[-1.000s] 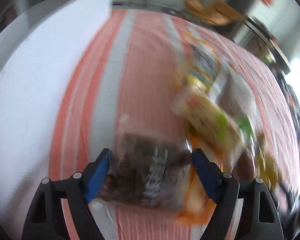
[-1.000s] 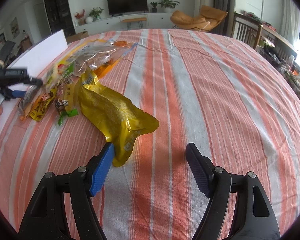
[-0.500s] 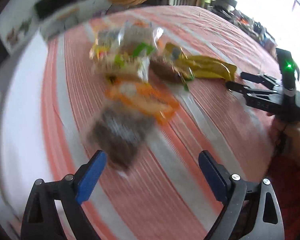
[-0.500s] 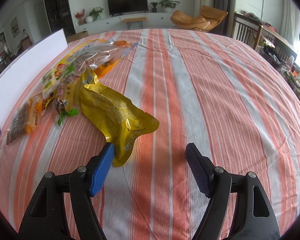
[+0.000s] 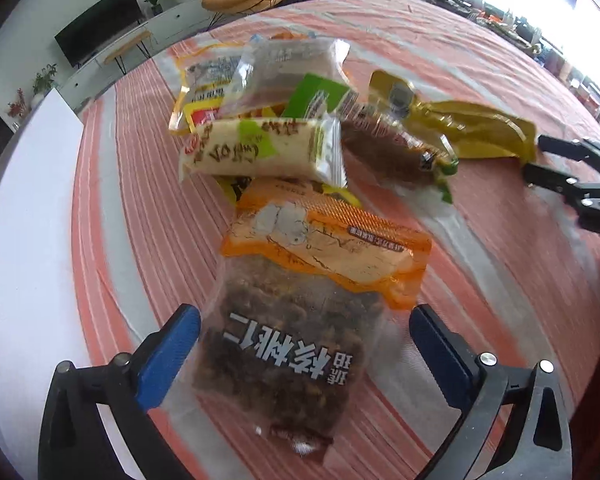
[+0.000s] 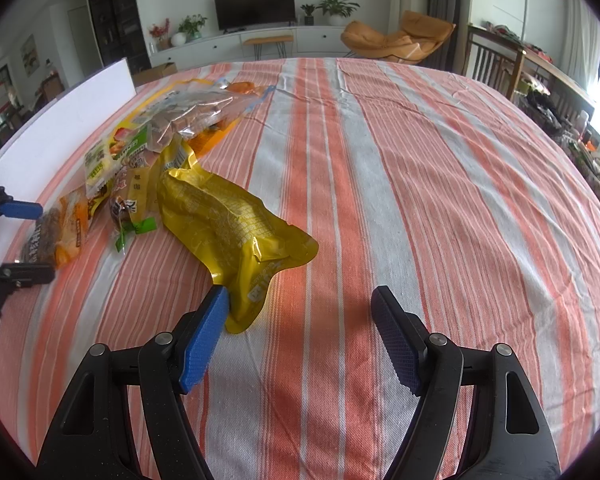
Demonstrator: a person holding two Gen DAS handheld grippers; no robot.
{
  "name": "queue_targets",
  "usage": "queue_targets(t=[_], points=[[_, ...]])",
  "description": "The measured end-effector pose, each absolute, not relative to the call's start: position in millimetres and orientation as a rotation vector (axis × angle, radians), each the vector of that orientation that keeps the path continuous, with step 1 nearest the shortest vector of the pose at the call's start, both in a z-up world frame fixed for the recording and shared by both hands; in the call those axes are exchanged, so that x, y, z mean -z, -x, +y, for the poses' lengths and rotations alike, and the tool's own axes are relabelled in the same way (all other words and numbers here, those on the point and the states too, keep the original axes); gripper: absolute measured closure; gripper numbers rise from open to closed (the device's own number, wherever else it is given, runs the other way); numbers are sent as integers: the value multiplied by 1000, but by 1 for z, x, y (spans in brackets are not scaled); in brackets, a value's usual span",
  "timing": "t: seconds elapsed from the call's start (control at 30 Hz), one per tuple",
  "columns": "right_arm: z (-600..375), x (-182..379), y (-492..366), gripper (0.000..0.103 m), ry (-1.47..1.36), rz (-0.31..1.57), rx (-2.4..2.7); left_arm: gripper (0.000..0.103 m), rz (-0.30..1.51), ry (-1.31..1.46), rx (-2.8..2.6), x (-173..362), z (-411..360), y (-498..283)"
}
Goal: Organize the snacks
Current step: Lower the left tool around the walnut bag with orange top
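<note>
The left gripper (image 5: 305,334) is spread wide around a clear bag of dark walnuts (image 5: 284,344) printed with "核桃仁" – its orange top (image 5: 332,248) points away from the fingers, toward the snack pile (image 5: 268,120). The right gripper (image 6: 300,330) also stands open, its left fingertip just beside the yellow pouch (image 6: 228,216). Everything lies on an orange-and-white striped cloth (image 6: 420,184) – beyond it, a television (image 6: 254,6) and an orange chair (image 6: 400,38).

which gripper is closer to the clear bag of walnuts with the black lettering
Left. The left gripper is open with the walnut bag lying between its blue fingers. The right gripper is open too, well off to the side, by the yellow pouch.
</note>
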State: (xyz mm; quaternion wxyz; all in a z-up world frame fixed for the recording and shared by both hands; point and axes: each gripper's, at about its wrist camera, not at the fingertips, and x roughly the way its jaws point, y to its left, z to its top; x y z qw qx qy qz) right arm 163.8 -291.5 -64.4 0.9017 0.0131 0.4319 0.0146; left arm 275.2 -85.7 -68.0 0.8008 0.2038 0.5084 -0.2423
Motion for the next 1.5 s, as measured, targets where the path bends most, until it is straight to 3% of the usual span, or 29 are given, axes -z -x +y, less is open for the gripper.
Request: queue_targets(t=[0.93,1.5], points=[[-292,65,-164,26,-27,893,-30,0,1014,-280,512,74,-62,-270],[-292,65,-164,26,-27,893,-30,0,990,-88,198,76,-42,-236]])
